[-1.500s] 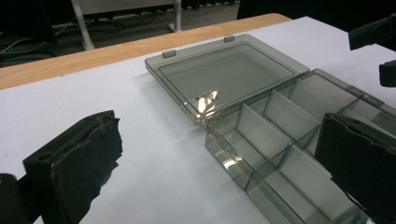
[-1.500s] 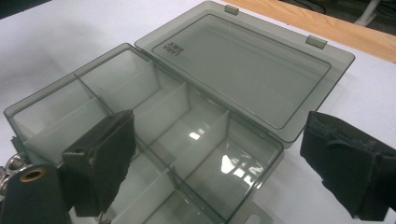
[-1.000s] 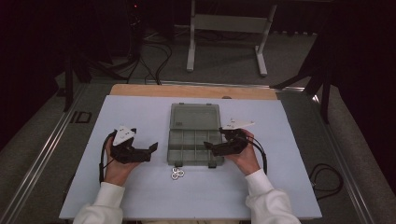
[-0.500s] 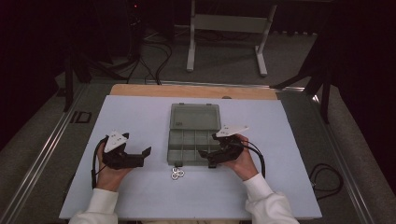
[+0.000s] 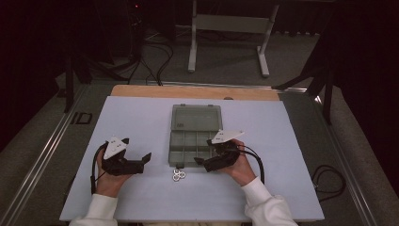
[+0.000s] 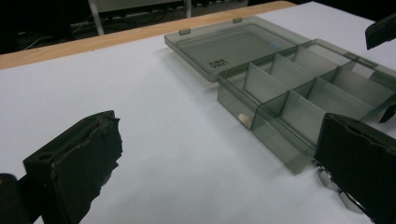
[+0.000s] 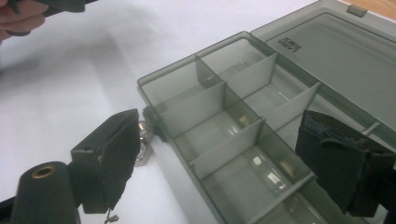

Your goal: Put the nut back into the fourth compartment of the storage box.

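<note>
High view is showing the compartment box point(image 5: 194, 139) lying open mid-table, metal nuts point(image 5: 179, 175) sitting just beside its near edge. Right hand-held gripper point(image 5: 203, 163) is hovering wide open, empty, over the box's near corner; left hand-held gripper point(image 5: 145, 160), equally open and empty, is resting apart on the table point(image 5: 141, 117).

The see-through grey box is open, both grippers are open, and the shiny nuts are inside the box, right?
Not quite. The high view shows the shiny metal nuts lying on the white sheet just in front of the open, see-through grey plastic box, not inside it. Both grippers are open.
</note>
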{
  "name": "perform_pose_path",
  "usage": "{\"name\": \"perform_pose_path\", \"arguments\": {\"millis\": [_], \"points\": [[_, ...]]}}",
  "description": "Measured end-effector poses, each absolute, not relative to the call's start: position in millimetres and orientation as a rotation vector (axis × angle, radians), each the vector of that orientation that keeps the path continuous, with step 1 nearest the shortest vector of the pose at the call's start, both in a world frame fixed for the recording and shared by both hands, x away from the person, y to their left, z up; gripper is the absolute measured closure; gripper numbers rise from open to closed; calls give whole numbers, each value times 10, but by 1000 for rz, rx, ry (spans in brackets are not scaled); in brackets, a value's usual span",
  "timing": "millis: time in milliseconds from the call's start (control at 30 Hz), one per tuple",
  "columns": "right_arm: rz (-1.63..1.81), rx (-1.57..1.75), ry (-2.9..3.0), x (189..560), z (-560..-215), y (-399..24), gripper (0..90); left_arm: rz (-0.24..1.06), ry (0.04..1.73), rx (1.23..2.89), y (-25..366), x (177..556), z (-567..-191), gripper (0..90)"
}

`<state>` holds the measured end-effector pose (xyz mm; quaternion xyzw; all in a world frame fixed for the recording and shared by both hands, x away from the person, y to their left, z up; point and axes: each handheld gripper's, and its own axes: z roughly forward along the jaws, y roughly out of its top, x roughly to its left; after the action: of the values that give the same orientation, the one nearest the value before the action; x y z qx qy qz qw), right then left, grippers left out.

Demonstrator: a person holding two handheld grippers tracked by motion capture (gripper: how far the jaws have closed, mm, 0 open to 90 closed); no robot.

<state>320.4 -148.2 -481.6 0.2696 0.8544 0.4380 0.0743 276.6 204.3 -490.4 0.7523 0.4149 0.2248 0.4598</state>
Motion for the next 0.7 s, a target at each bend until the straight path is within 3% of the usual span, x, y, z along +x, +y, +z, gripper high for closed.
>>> {"name": "perform_pose_path", "arguments": {"millis": [700], "points": [[1300,697,2649,3066,-4883,-1264,141,549,970,1883,2057,2610,-4910,10]]}}
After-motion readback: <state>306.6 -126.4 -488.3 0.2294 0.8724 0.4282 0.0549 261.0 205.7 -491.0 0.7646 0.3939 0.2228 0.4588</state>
